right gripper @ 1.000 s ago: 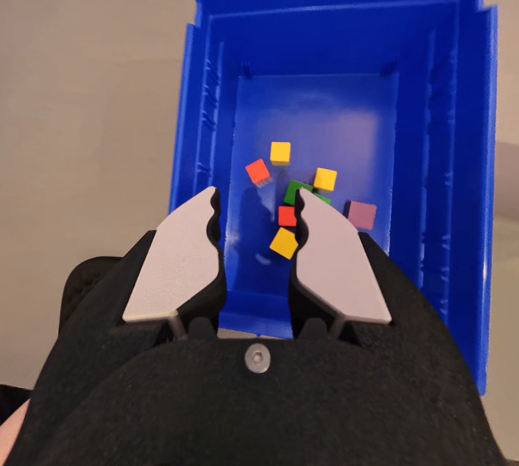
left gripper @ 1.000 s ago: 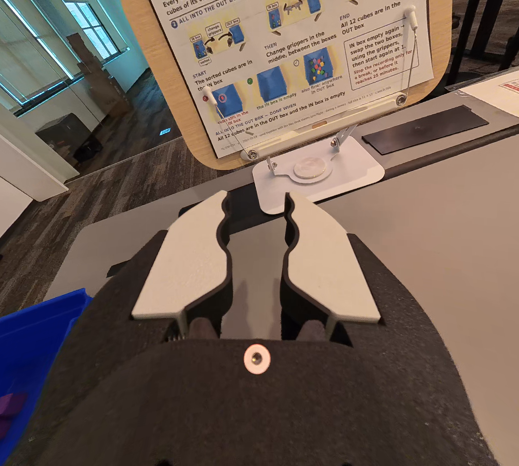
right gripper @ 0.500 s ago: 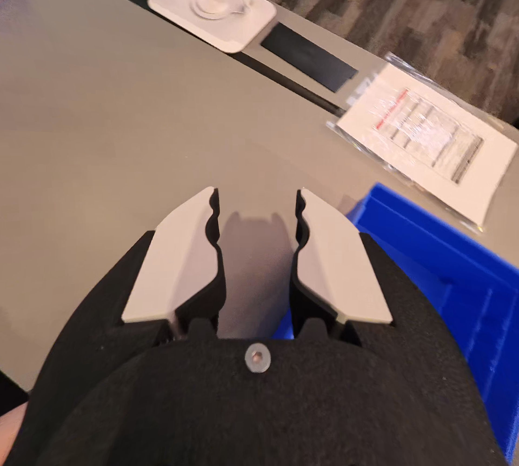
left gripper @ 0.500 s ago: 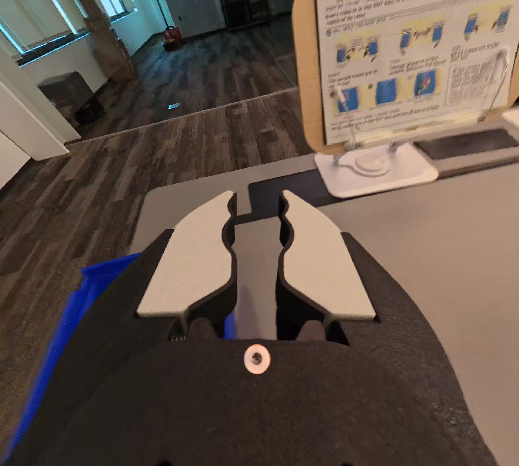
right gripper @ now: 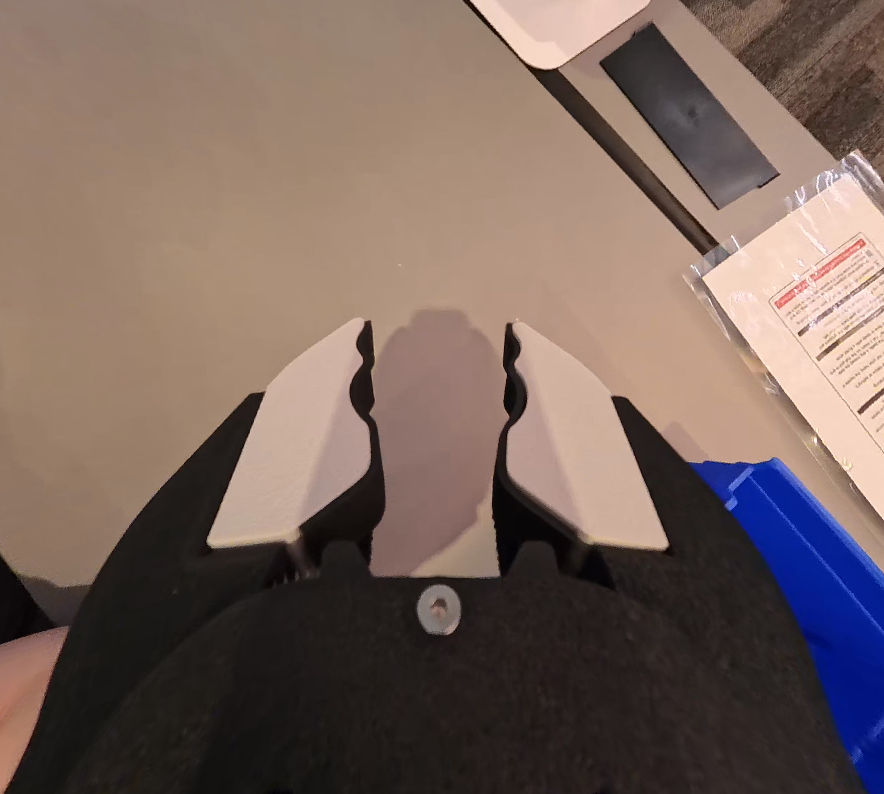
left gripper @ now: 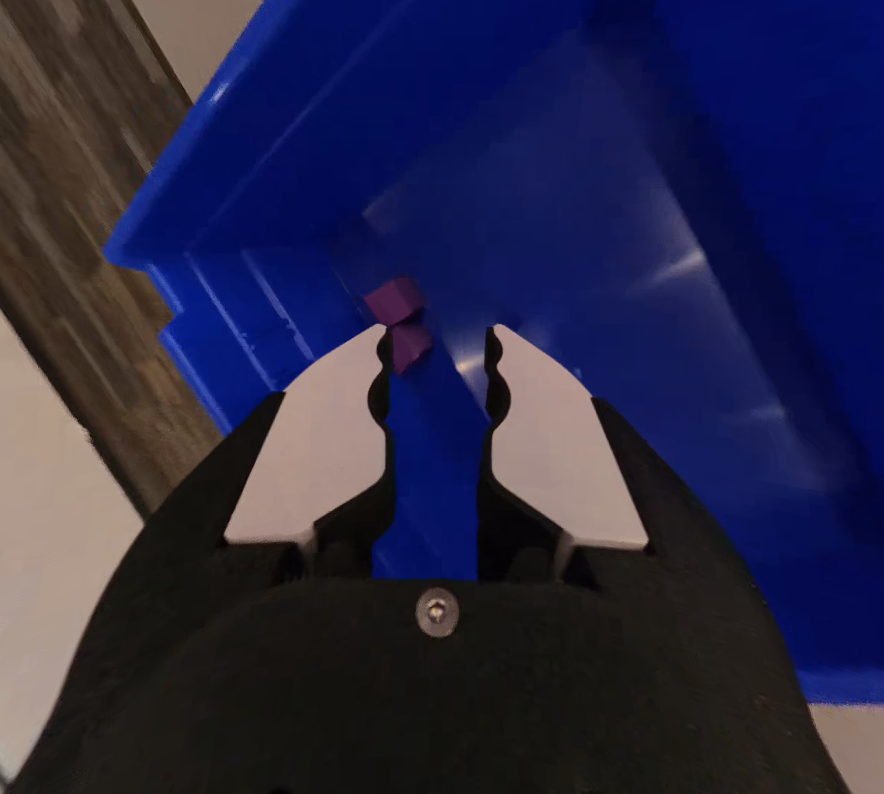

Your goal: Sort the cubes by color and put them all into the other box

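1. We see two purple cubes [left gripper: 399,324] touching each other in a corner of the blue box [left gripper: 335,101], just ahead of our left gripper [left gripper: 435,331], beside its left fingertip.
2. Our left gripper is open and empty above that box.
3. Our right gripper [right gripper: 437,326] is open, holding nothing over bare counter [right gripper: 239,149]; a second blue box [right gripper: 789,546] sits to its right.
4. We judge the task unfinished: these purple cubes remain to move.
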Demonstrator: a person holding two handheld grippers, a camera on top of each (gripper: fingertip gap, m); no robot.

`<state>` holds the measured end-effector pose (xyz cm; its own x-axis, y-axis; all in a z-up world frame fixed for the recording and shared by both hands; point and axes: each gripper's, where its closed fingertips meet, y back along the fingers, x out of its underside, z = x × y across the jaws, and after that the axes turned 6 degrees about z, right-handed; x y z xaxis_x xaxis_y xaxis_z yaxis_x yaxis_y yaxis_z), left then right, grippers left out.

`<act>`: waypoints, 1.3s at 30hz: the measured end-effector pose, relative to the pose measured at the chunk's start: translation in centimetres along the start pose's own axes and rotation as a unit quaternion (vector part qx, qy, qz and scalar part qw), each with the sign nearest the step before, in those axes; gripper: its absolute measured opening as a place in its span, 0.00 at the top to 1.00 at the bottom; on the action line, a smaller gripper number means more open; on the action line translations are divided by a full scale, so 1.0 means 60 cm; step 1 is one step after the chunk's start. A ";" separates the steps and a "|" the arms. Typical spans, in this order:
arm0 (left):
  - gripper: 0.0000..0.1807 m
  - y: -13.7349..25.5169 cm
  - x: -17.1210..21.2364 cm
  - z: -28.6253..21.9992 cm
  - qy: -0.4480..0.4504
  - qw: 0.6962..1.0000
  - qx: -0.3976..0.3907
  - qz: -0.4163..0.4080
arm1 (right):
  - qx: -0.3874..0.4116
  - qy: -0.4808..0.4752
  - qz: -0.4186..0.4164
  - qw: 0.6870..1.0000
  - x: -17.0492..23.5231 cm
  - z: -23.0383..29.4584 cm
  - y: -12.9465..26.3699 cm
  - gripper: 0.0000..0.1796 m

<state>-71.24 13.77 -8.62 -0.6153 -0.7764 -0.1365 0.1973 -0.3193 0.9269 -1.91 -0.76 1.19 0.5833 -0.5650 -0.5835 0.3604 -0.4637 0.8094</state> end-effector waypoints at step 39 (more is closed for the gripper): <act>0.88 0.351 -0.197 -0.221 -0.010 0.904 0.023 -0.427 | -0.135 0.074 -0.142 0.978 -0.148 0.131 0.001 0.74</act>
<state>-49.67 9.03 7.91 -0.5419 -0.2469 -0.8034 -0.3877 -0.7747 0.4996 -12.79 -1.13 5.90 0.5241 -0.3245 -0.7874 0.6903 -0.3796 0.6160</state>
